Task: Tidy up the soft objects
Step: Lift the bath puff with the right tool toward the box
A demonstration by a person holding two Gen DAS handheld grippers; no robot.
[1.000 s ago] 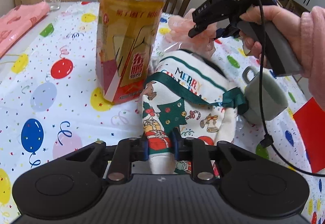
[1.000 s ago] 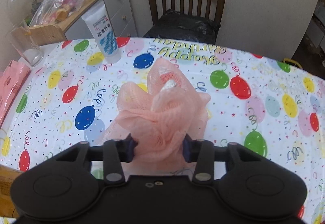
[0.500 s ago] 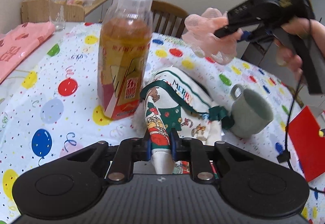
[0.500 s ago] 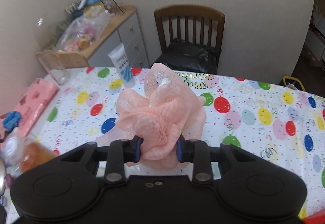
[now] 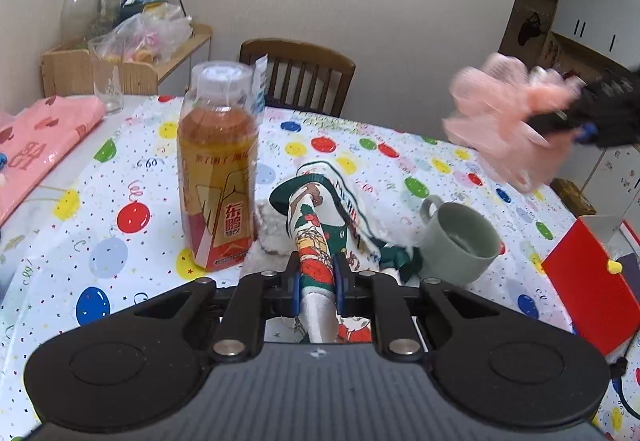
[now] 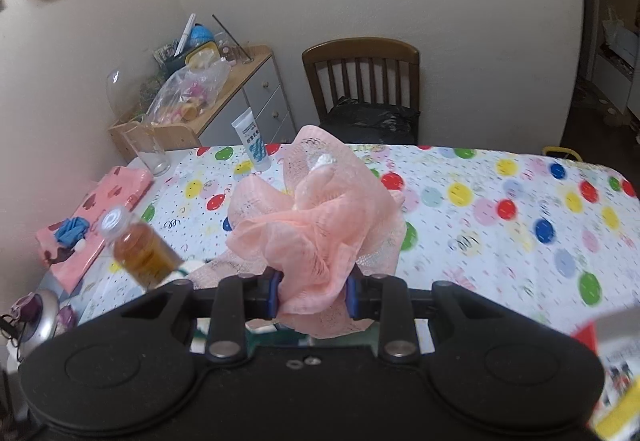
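My left gripper (image 5: pixel 316 281) is shut on a fold of a Christmas-print cloth bag (image 5: pixel 316 229) with a green ribbon, which lies on the balloon tablecloth (image 5: pixel 120 177) between a bottle and a mug. My right gripper (image 6: pixel 313 295) is shut on a pink mesh bath pouf (image 6: pixel 316 217) and holds it high above the table. The pouf also shows blurred at the upper right of the left wrist view (image 5: pixel 504 121), with the right gripper (image 5: pixel 576 121) behind it.
A tall amber drink bottle (image 5: pixel 218 169) stands left of the bag. A grey-green mug (image 5: pixel 460 241) stands to its right. A red box (image 5: pixel 592 285) lies far right. Pink folded cloth (image 5: pixel 36 145), a glass (image 5: pixel 104 81) and a white tube (image 6: pixel 252 141) sit at the left and back. A chair (image 6: pixel 364 89) stands behind.
My right gripper has lifted the pink pouf up and to the right, away from the bag. My left gripper has pulled up and back with the bag's fold pinched.
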